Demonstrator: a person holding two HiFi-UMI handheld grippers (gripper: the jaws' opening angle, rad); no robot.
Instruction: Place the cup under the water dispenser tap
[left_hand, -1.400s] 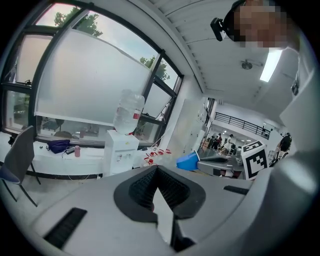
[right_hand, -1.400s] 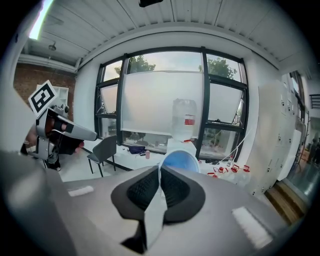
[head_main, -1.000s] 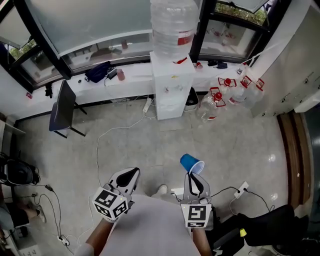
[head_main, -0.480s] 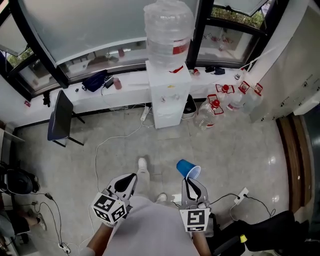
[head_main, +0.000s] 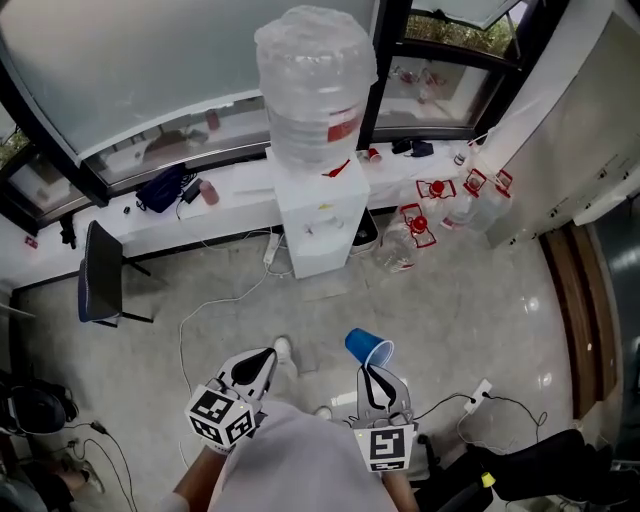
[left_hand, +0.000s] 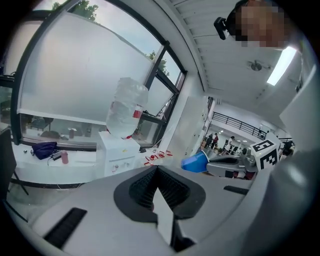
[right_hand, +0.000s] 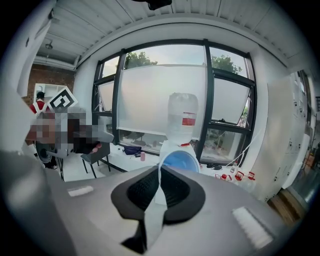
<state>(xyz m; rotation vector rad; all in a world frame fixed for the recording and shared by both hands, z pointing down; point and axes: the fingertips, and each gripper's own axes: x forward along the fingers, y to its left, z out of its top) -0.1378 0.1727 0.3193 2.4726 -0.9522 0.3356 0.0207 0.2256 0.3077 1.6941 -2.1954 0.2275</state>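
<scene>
Right gripper (head_main: 372, 372): low in the head view, jaws squeezed on the edge of the blue cup (head_main: 368, 347). Holds it up in the air over the floor (head_main: 480, 290). Cup tipped on its side, open end turned back toward the gripper, bottom pointing ahead. Same thing in the right gripper view: thin cup wall caught between the two dark pads, round mouth of the cup just past the tips.

Left gripper (head_main: 262, 358): jaws pressed together, nothing between them. Hangs beside the right one, a little apart.

Water dispenser (head_main: 318, 215): white, standing by the low ledge (head_main: 230, 190) under the big window (head_main: 150, 50), ahead of both grippers. Carries a large clear bottle (head_main: 315, 85) with a red label on top. Well apart from the cup, so cup not under the tap yet.

On the floor to the right of the dispenser: a bunch of clear jugs with red handles (head_main: 432, 205). To its left: a dark chair (head_main: 95, 285). White cable (head_main: 200, 310) snaking over the floor.
</scene>
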